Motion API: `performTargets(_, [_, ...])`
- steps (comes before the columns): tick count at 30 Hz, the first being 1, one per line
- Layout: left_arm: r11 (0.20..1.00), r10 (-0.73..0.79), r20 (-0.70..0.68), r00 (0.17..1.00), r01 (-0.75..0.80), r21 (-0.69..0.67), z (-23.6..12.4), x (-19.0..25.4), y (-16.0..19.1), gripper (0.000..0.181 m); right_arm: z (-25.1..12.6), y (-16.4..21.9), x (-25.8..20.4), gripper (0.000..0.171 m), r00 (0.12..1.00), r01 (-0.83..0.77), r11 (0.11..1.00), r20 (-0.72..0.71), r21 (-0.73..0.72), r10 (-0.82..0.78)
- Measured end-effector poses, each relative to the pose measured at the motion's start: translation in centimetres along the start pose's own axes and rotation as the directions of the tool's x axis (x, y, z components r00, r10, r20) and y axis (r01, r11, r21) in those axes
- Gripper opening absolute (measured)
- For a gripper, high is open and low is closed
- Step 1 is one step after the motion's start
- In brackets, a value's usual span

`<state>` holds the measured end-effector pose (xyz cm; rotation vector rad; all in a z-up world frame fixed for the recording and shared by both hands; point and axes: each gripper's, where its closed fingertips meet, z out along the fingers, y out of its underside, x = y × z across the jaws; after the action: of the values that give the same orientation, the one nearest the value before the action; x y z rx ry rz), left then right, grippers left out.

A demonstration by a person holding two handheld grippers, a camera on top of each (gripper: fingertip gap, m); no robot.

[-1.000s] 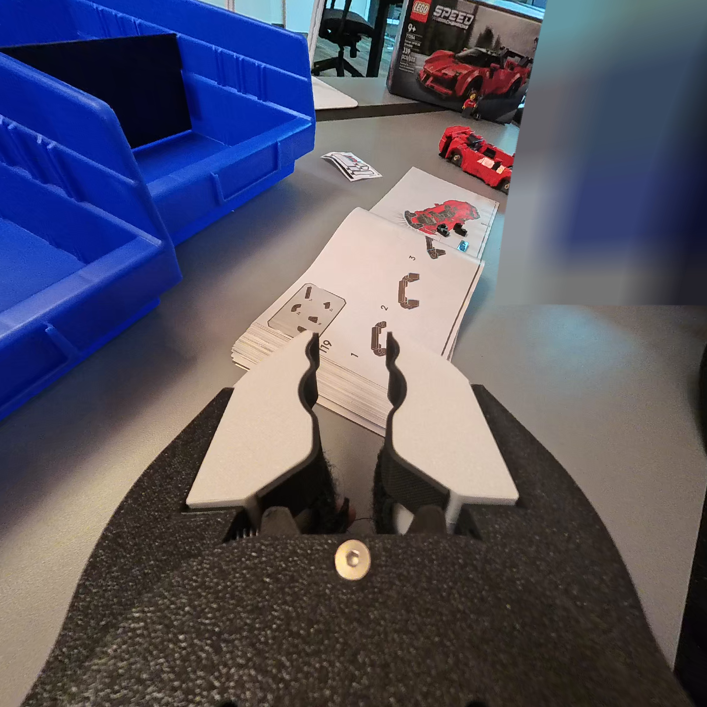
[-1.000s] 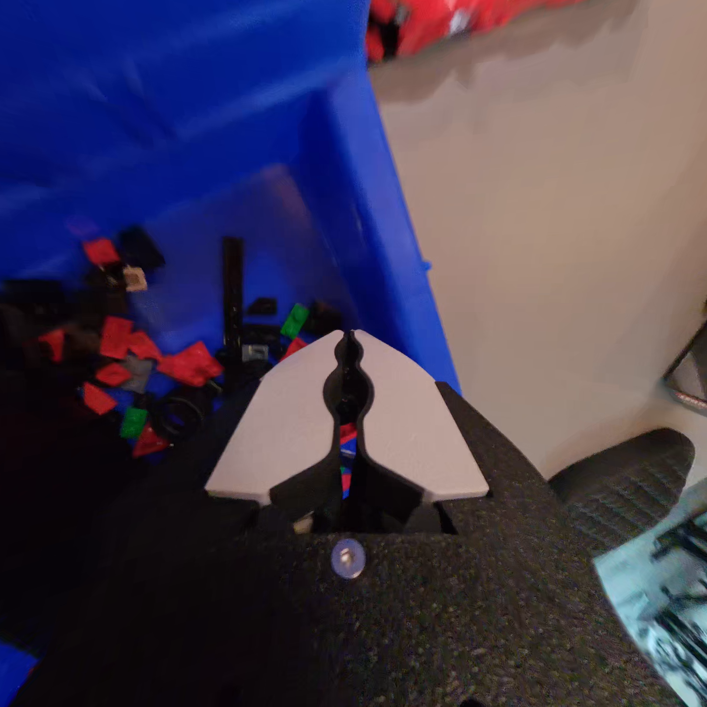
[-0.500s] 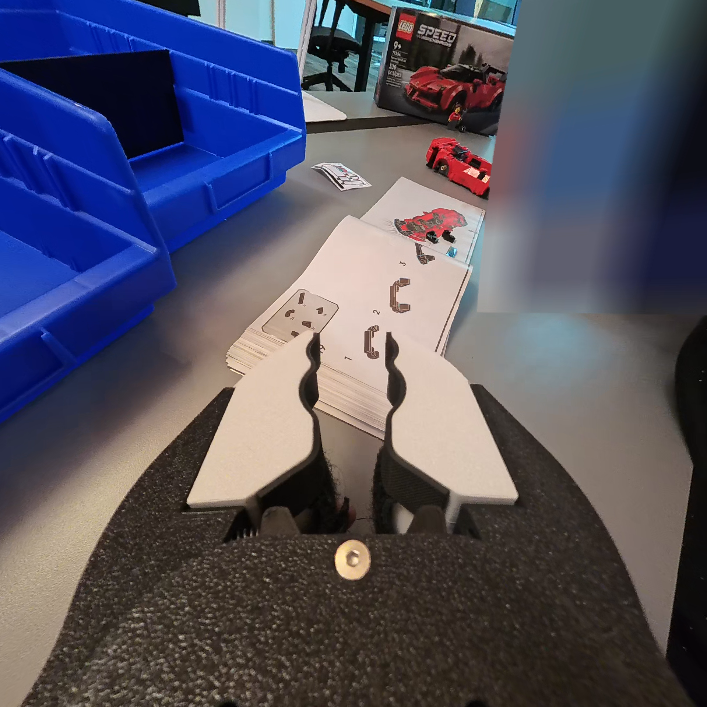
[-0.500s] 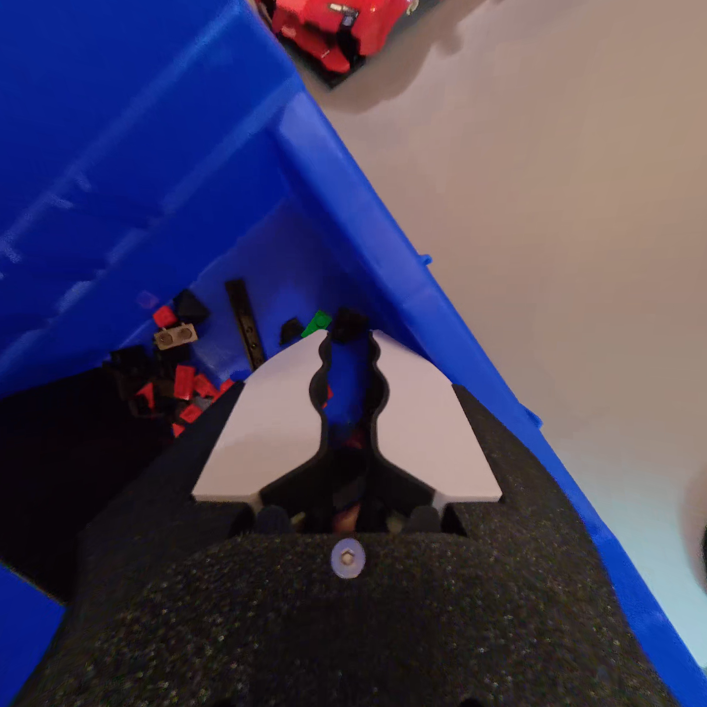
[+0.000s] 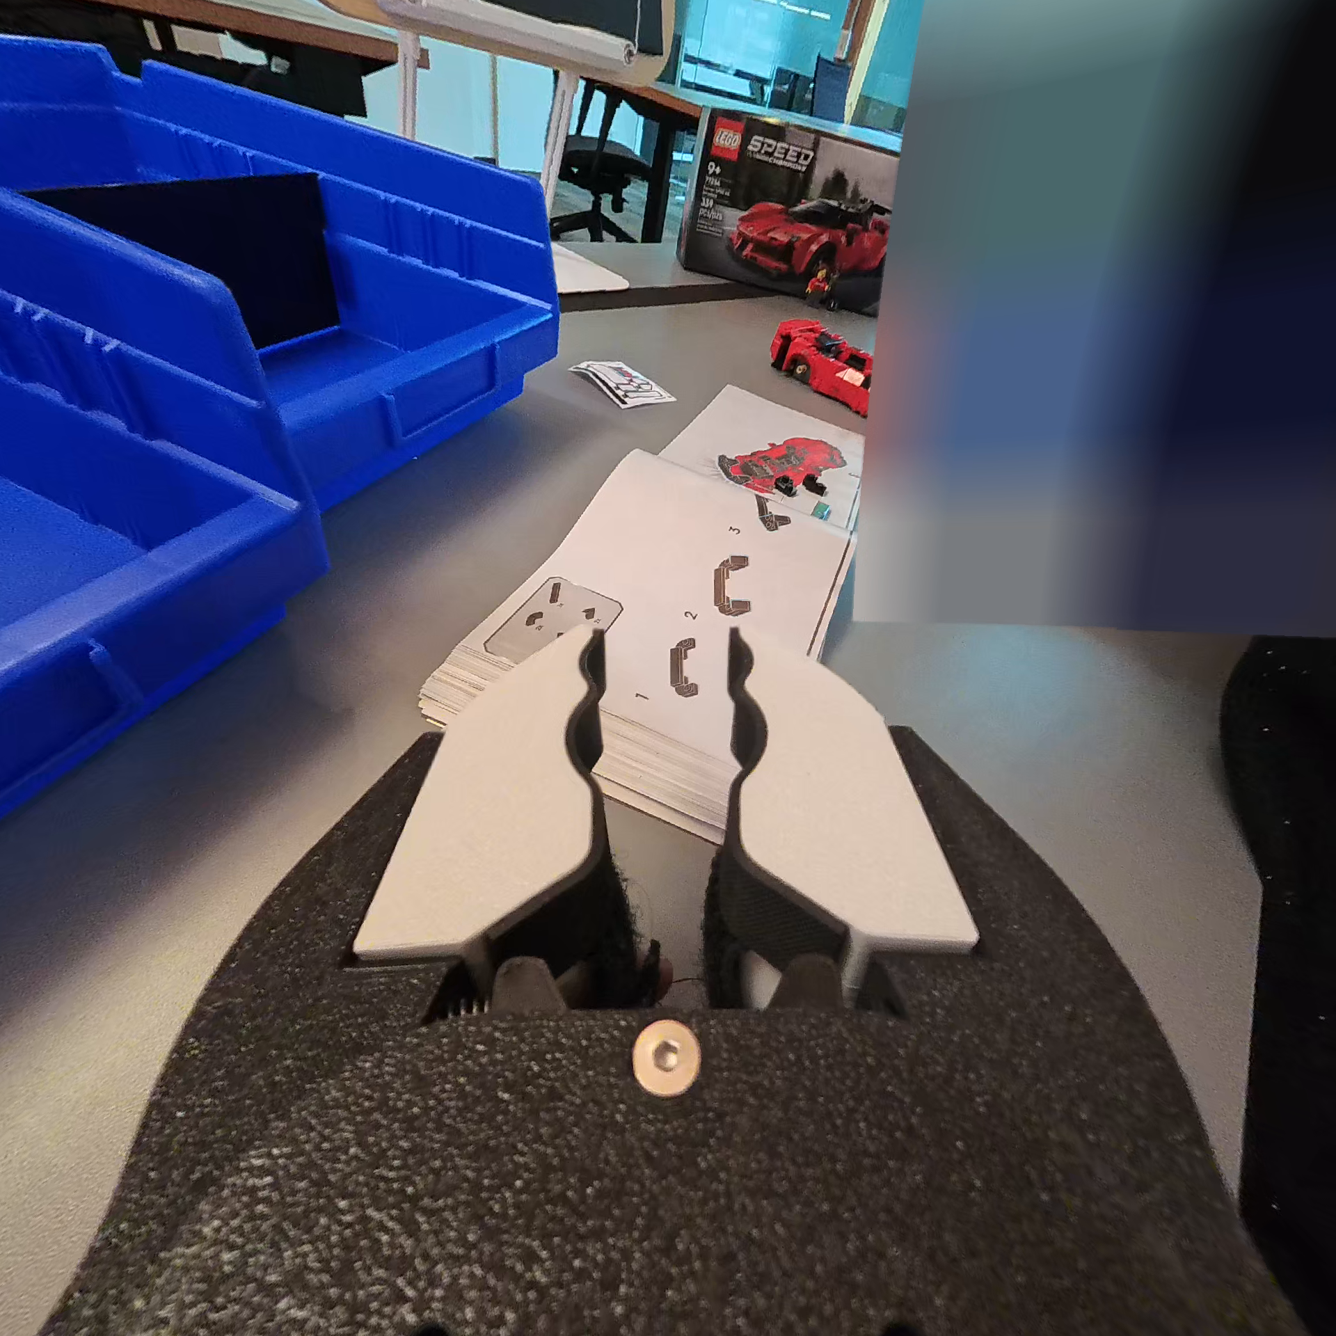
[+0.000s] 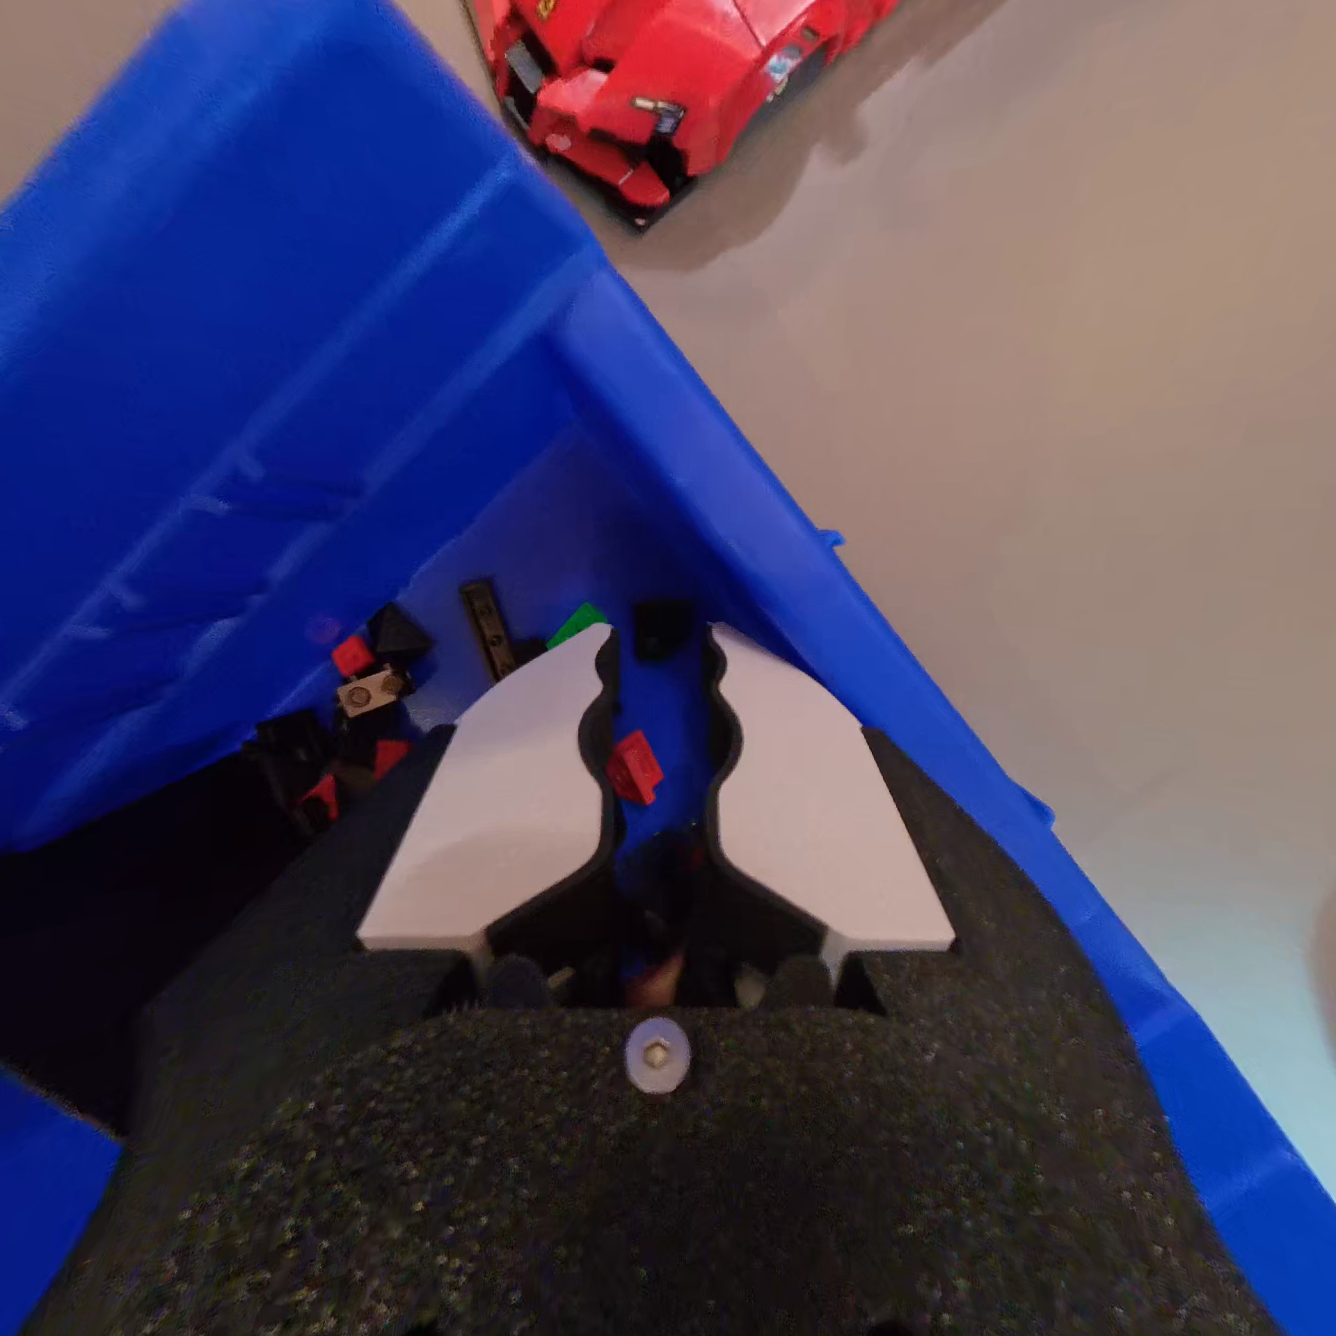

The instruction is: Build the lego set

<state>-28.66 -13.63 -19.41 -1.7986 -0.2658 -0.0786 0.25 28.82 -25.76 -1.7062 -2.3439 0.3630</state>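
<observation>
Hanging apart, right tongs (image 6: 659, 636) crowd the blue bin's wall (image 6: 723, 463), seemingly empty; left tongs (image 5: 661, 636) apart.

Glossy plastic blue bin (image 6: 303, 361); matt paper booklet (image 5: 651, 571); smooth grey table (image 5: 1012, 759).

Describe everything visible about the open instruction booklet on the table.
The instruction booklet is a thick stack of white paper pages lying flat and open on the grey table, beside the blue bins. The near page shows black part drawings in numbered steps and a grey parts inset; the far page shows a red car drawing. A blurred patch hides its right edge. The left gripper is open in front of its near edge; whether it touches cannot be told.
</observation>
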Motion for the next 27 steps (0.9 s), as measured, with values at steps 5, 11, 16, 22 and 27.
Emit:
performTargets(5, [0.999,-0.013,-0.017,1.000,0.013,0.031,-0.3,0.1,-0.3,0.032,0.4,0.0,0.0,0.016,0.999,0.041,0.999,-0.017,-0.020,-0.041])
performTargets(11, [0.999,-0.031,-0.038,0.999,0.031,0.020,-0.5,0.2,-0.2,0.033,0.2,0.3,0.0,0.016,0.999,0.048,0.999,-0.001,-0.006,-0.048])
performTargets(16, [1.000,-0.014,-0.027,1.000,0.013,-0.002,-0.2,0.2,0.0,0.033,-3.6,-0.4,0.0,0.016,0.998,0.054,0.998,-0.022,-0.023,-0.054])
performTargets(22, [0.998,0.029,-0.010,1.000,-0.030,-0.055,0.3,0.3,0.6,0.034,-10.7,-9.4,-1.9,0.015,0.974,0.217,0.970,-0.094,0.107,-0.207])
performTargets(27, [0.994,0.035,0.027,0.999,-0.032,-0.108,0.7,-0.1,1.2,0.034,-9.3,-18.9,-7.6,0.015,0.893,0.432,0.873,0.029,0.227,-0.449])
